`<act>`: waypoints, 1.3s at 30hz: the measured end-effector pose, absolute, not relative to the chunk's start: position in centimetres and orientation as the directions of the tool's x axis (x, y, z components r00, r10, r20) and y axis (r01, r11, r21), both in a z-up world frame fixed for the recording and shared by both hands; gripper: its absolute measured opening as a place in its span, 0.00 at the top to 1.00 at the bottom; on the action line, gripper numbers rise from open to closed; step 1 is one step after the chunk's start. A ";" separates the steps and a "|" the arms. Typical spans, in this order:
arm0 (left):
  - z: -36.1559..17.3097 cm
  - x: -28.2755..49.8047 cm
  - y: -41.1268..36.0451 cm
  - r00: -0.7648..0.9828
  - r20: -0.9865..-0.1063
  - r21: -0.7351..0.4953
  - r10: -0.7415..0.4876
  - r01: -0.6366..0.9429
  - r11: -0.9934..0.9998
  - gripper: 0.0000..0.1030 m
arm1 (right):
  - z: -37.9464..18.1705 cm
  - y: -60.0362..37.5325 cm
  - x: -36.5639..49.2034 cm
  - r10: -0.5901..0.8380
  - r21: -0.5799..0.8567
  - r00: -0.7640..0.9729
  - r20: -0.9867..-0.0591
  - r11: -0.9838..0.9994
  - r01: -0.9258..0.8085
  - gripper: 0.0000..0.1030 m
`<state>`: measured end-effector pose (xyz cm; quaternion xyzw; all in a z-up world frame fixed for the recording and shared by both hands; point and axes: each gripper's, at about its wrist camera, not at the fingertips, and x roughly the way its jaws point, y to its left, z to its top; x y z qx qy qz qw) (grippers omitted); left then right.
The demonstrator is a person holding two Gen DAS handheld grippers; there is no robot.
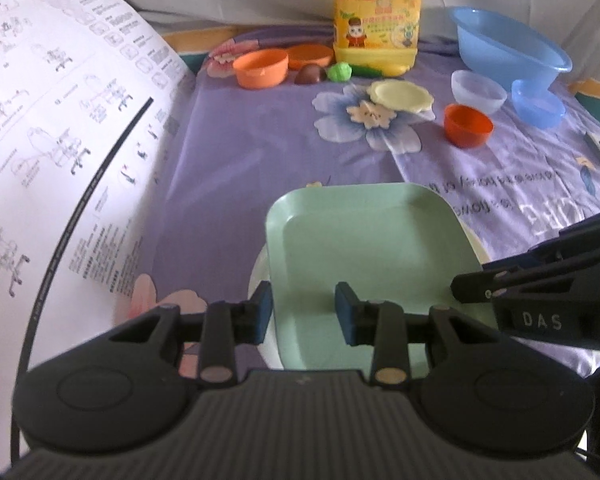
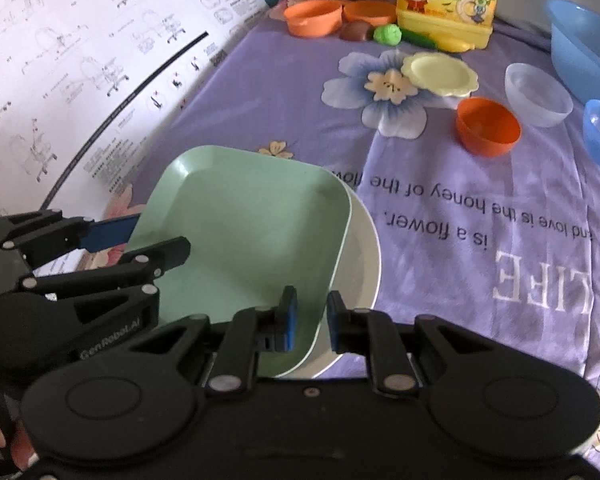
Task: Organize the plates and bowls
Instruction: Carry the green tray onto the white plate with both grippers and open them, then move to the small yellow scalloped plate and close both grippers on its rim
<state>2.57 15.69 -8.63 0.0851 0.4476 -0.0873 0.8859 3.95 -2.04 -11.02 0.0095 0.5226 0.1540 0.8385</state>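
Both claws hold the green plate point(image 1: 364, 248) by opposite rims, presumably so the wide, shallow dish stays level. The left claw point(image 1: 306, 312) straddles the plate's near-left rim, one pad outside and one inside, pinching it. The right claw point(image 2: 312, 318) pinches the near-right rim the same way, jaws narrow.

Directly under the green plate, showing past its edges, lies a white plate point(image 2: 364, 264) on the purple sheet point(image 2: 460, 208); whether the two touch cannot be told. The likely aim is stacking plate on plate.

Well ahead of the claws sit an orange bowl point(image 2: 488, 126), a yellow plate point(image 2: 440, 74), a clear bowl point(image 2: 538, 94) and blue bowls point(image 1: 538, 104), not yet sorted. A white instruction sheet point(image 1: 60, 140) lies left of the left claw.
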 end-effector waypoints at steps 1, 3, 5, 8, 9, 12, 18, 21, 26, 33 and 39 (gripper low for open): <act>-8.9 2.6 15.8 0.578 -0.812 0.067 -0.081 0.230 0.971 0.68 | -11.2 -1.9 4.0 0.266 0.175 0.401 -0.876 0.953 -0.249 0.84; -9.3 2.8 15.9 0.569 -0.818 0.062 -0.082 0.229 0.971 0.68 | -11.6 -1.7 4.2 0.263 0.173 0.392 -0.881 0.953 -0.249 0.84; -9.7 2.9 16.1 0.562 -0.823 0.060 -0.082 0.230 0.971 0.68 | -12.0 -1.5 4.2 0.260 0.171 0.384 -0.886 0.953 -0.251 0.84; -10.1 3.1 16.2 0.553 -0.829 0.055 -0.085 0.232 0.971 0.68 | -12.3 -1.3 4.4 0.257 0.168 0.378 -0.889 0.953 -0.252 0.84; -10.2 3.1 16.3 0.551 -0.830 0.054 -0.086 0.233 0.971 0.68 | -12.5 -1.2 4.5 0.257 0.169 0.375 -0.891 0.953 -0.252 0.84; -10.5 3.3 16.3 0.545 -0.834 0.056 -0.086 0.237 0.970 0.68 | -12.8 -1.1 4.7 0.256 0.170 0.368 -0.894 0.953 -0.251 0.84; -10.9 3.7 16.3 0.535 -0.840 0.051 -0.087 0.238 0.970 0.67 | -13.3 -1.0 5.0 0.255 0.171 0.360 -0.897 0.953 -0.250 0.84; -10.9 3.7 16.2 0.536 -0.840 0.051 -0.085 0.235 0.971 0.66 | -13.3 -1.1 5.1 0.254 0.170 0.361 -0.897 0.953 -0.249 0.83; -10.2 3.1 16.2 0.572 -0.818 0.082 -0.060 0.220 0.972 0.33 | -12.7 -1.2 4.9 0.266 0.177 0.384 -0.884 0.951 -0.252 0.60; -8.4 2.9 18.3 0.598 -0.800 0.031 -0.044 0.114 0.993 0.01 | -10.4 -2.8 4.0 0.260 0.161 0.479 -0.838 0.958 -0.239 0.16; -7.2 3.1 18.6 0.603 -0.796 0.005 -0.053 0.093 0.996 0.00 | -9.6 -3.8 3.6 0.270 0.175 0.503 -0.821 0.958 -0.228 0.07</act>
